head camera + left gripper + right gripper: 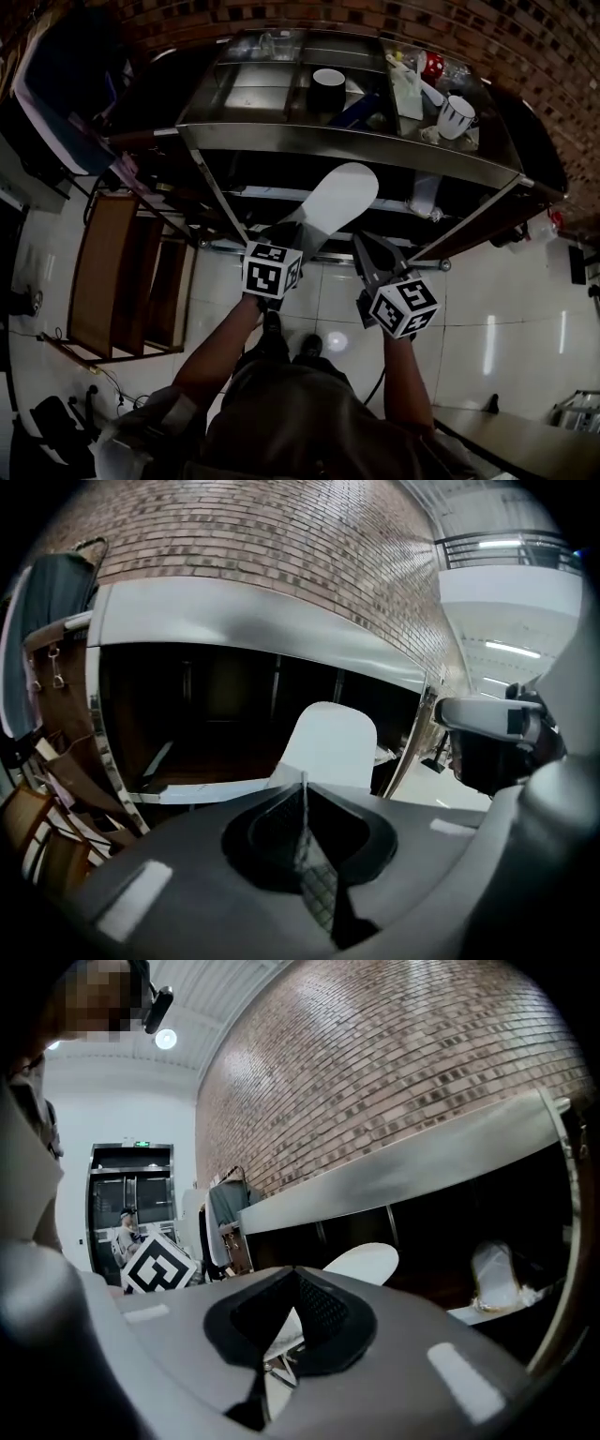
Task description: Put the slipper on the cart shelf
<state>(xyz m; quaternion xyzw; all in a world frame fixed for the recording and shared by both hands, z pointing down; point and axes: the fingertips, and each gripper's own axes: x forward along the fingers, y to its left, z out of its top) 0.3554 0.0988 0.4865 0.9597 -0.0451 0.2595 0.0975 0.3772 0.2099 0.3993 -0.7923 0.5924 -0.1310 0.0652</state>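
Brick wall [525,37] at the back, glossy tiled floor [487,309] below. Metal cart [347,145] stands against the wall, its top shelf cluttered and a dark opening under the rim with a lower shelf [206,789] inside. Wooden frame [112,272] stands left of the cart on the floor. Slipper [339,202] is white and in the air, not on any shelf, held out in front of the cart's lower opening with its rounded end toward the cart and its other end at the left gripper [286,234]. In the left gripper view the slipper [328,742] rises just past the jaw tips against the dark opening. Left gripper [302,778] is clamped on the slipper's near edge, jaws almost fully together with a thin strip pinched between the pads. Right gripper [364,242] is just right of the slipper, level with the left one; contact with the slipper cannot be told. Right gripper [295,1271] has its jaws closed at the tips with nothing held, and the slipper [366,1262] shows beyond them. On the top shelf are a black cup [328,89] near the middle and a white mug [457,116] at the right end.
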